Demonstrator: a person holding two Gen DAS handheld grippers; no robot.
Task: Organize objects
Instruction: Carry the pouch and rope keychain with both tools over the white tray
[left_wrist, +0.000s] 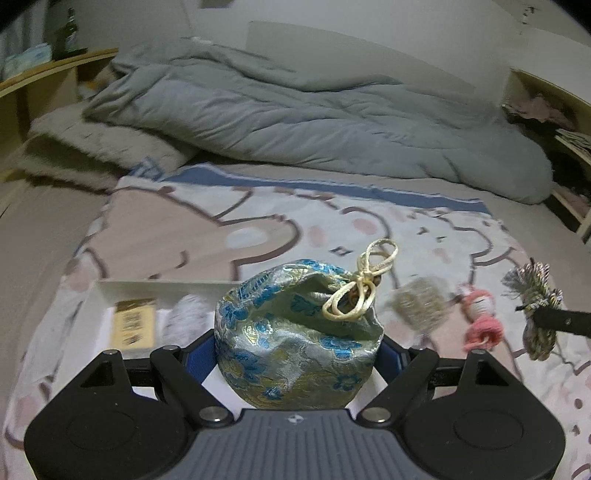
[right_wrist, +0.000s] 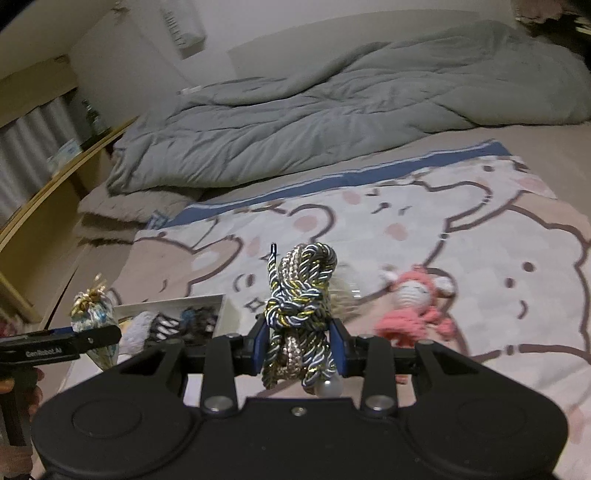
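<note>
Left claw: clamped on the brocade pouch, blue pads pressing its two sides, jaws spread wide around it.
Brocade pouch: silver-green cloth with blue flowers, upright between the pads, its neck tied by a cream cord looped at 1 o'clock from the pouch's middle. From the right wrist camera it shows at 9 o'clock, held in the other claw's black finger.
Right claw: closed on the rope bundle, blue pads tight against both sides.
Rope bundle: twisted navy, white and gold cord wound and knotted, standing up out of the jaws; a pearl-like bead hangs at its lower end. From the left wrist camera it sits at 3 o'clock on a black finger.
White tray: on the bed at 9 o'clock from the pouch, holding a tan card and a fuzzy grey thing.
Pink crochet doll: lying on the cartoon-bear blanket at 3 o'clock from the rope bundle, apart from both claws.
Blurred fuzzy item: on the blanket between pouch and doll; what it is I cannot tell.
Grey duvet: bunched at 12 o'clock, at the far end of the bed.
Person's hand: at 8 o'clock, gripping the left handle.
</note>
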